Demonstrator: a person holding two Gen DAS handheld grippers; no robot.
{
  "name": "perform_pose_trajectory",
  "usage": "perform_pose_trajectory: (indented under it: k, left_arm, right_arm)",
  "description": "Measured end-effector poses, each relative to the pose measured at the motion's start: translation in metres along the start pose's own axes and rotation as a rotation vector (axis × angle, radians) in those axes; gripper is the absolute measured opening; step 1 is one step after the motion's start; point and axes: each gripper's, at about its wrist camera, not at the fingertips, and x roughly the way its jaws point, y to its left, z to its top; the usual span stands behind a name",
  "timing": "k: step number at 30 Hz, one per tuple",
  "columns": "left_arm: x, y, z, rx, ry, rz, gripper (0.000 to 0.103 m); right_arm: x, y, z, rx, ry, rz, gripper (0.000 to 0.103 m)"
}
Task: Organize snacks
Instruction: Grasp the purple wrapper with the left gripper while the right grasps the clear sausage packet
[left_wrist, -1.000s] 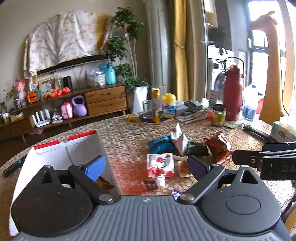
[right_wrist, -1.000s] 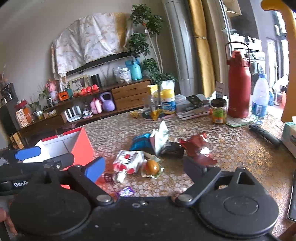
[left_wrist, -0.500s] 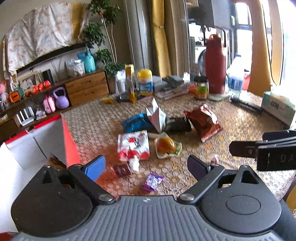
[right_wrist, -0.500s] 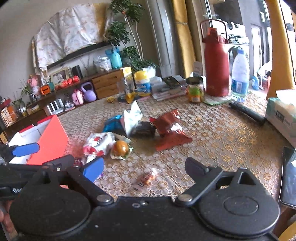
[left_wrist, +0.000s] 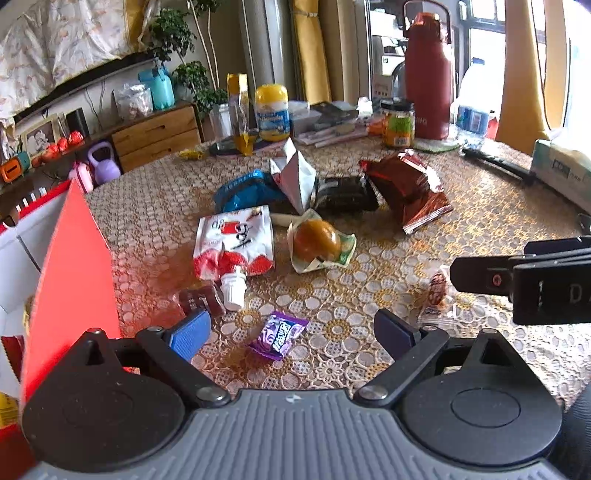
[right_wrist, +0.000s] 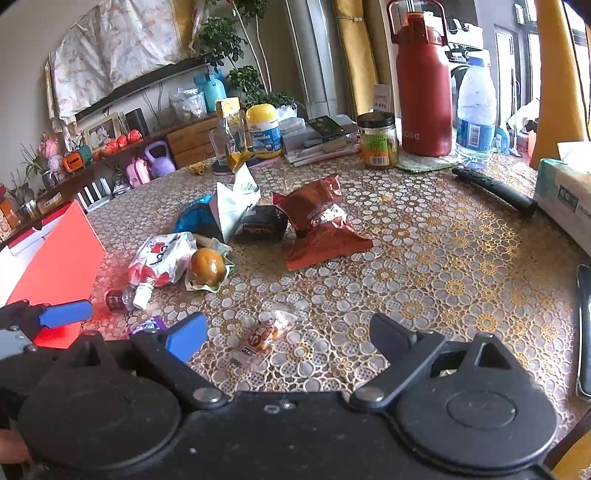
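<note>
Left gripper (left_wrist: 291, 334) open over purple candy (left_wrist: 277, 334).

Both wrist views low over the table (left_wrist: 461, 229), facing forward, sharing the snack pile (left_wrist: 306, 199) ahead.

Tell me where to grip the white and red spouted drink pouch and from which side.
Take the white and red spouted drink pouch by its stiff white cap, which points toward the left tool. Come in low from the near side; the pouch lies flat on the lace-covered table, so its body offers little to pinch.
</note>
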Motion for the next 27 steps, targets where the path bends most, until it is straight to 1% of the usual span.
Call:
perform_pose_trajectory:
  k: [4, 8, 9, 10, 12, 16, 18, 21, 25, 27]
  left_arm:
    - [0.012, 0.003, -0.002, -0.013, 0.006, -0.008, 0.096]
    - [0.022, 0.008, -0.005, -0.036, 0.019, -0.02, 0.096]
    - [0.024, 0.009, -0.006, -0.038, 0.022, -0.026, 0.09]
    - [0.026, 0.01, -0.006, -0.039, 0.028, -0.031, 0.082]
    - [0.028, 0.012, -0.007, -0.051, 0.027, -0.052, 0.077]
    - [0.028, 0.013, -0.007, -0.064, 0.023, -0.077, 0.069]
    - [0.028, 0.013, -0.008, -0.062, 0.016, -0.073, 0.063]
    - [0.027, 0.015, -0.008, -0.068, 0.013, -0.068, 0.055]
    - [0.026, 0.015, -0.008, -0.069, 0.009, -0.067, 0.05]
    - [0.025, 0.014, -0.009, -0.063, 0.004, -0.069, 0.047]
  right_arm:
    - [0.009, 0.003, 0.0, -0.015, 0.007, 0.007, 0.091]
    - [0.02, 0.006, -0.001, -0.021, 0.031, 0.01, 0.084]
    - [0.022, 0.006, -0.001, -0.021, 0.036, 0.01, 0.082]
    - [0.024, 0.007, -0.002, -0.021, 0.04, 0.01, 0.082]
    - [0.026, 0.007, -0.003, -0.021, 0.045, 0.01, 0.08]
    - [0.03, 0.009, -0.003, -0.024, 0.047, 0.005, 0.078]
    - [0.033, 0.011, -0.002, -0.026, 0.051, 0.006, 0.075]
    - [0.036, 0.015, -0.004, -0.036, 0.054, 0.001, 0.073]
    - [0.039, 0.016, -0.005, -0.037, 0.061, -0.001, 0.068]
    - [0.042, 0.017, -0.006, -0.036, 0.07, 0.0, 0.063]
